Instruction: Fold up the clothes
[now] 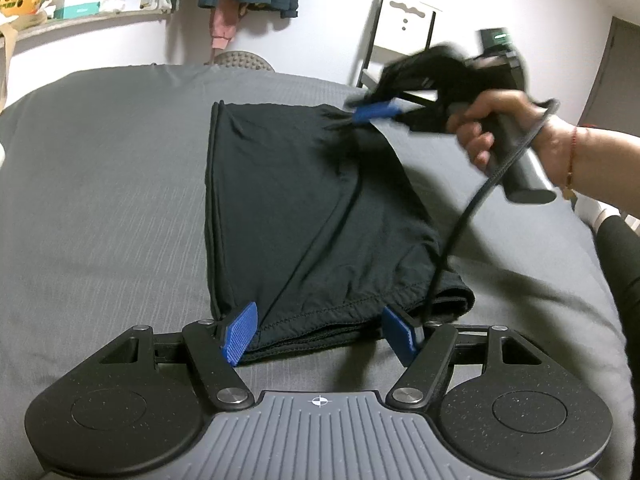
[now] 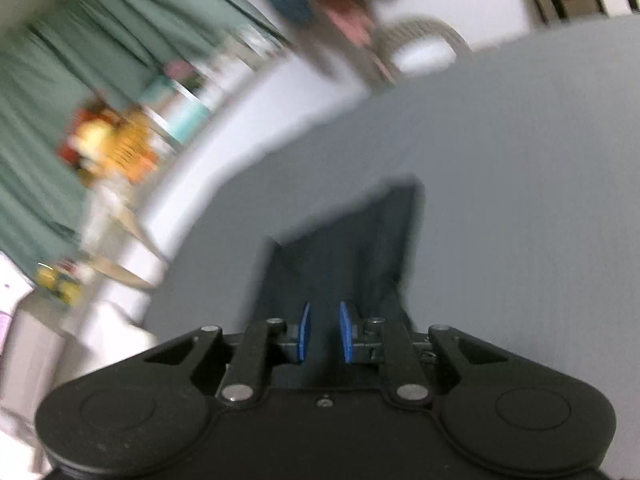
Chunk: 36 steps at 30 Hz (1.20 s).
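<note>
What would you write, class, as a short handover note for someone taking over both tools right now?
Left tool: open, pads either side of the near hem of the black garment, not gripping.
Right tool: at the garment's far right corner, fabric bunched there; its own view is blurred, so the grip cannot be confirmed.
Garment lies partly folded on the grey bed.
Left: finish the folds and flatten.
</note>
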### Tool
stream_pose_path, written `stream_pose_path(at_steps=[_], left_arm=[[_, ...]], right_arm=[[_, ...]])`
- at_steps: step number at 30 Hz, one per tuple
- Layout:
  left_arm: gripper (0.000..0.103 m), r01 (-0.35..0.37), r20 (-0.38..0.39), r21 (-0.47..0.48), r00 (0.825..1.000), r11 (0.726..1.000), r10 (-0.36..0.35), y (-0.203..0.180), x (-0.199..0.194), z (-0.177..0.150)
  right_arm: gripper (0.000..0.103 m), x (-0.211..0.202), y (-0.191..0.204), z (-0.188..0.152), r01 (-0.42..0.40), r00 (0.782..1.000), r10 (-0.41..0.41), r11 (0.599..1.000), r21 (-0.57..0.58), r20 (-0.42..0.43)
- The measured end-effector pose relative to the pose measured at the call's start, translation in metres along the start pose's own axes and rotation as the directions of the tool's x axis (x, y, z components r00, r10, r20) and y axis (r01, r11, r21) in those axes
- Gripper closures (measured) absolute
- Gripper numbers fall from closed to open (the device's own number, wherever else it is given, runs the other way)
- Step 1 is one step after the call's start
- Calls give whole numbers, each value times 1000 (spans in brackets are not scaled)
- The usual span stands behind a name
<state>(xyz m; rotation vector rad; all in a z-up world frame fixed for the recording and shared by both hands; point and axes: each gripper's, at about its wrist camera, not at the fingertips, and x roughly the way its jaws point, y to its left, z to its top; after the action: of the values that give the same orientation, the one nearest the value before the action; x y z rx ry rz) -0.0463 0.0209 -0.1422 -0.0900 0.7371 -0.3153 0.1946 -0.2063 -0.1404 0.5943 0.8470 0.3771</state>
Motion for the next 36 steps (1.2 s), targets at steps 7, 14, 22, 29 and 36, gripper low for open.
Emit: stream_pose_path(at_steps=[7, 14, 22, 29, 36], left_arm=[[33, 9, 10, -16, 1000, 1000, -9, 2, -2, -2], [33, 17, 2, -15, 1000, 1000, -17, 5, -2, 1], [32, -26, -2, 132, 1000, 991, 27, -9, -3, 1], [31, -109, 132, 351, 989, 930, 66, -35, -31, 4], [27, -167, 188, 626, 980, 762, 60, -64, -51, 0]], right_arm=[[68, -30, -2, -8, -69, 989, 59, 995, 69, 133], [67, -104, 54, -66, -13, 998, 35, 938, -346, 56], [45, -221, 134, -162, -8, 1000, -15, 642, -767, -23], [24, -210, 159, -245, 224, 962, -181, 101, -969, 203], [32, -121, 130, -303, 280, 902, -266, -241, -929, 341]])
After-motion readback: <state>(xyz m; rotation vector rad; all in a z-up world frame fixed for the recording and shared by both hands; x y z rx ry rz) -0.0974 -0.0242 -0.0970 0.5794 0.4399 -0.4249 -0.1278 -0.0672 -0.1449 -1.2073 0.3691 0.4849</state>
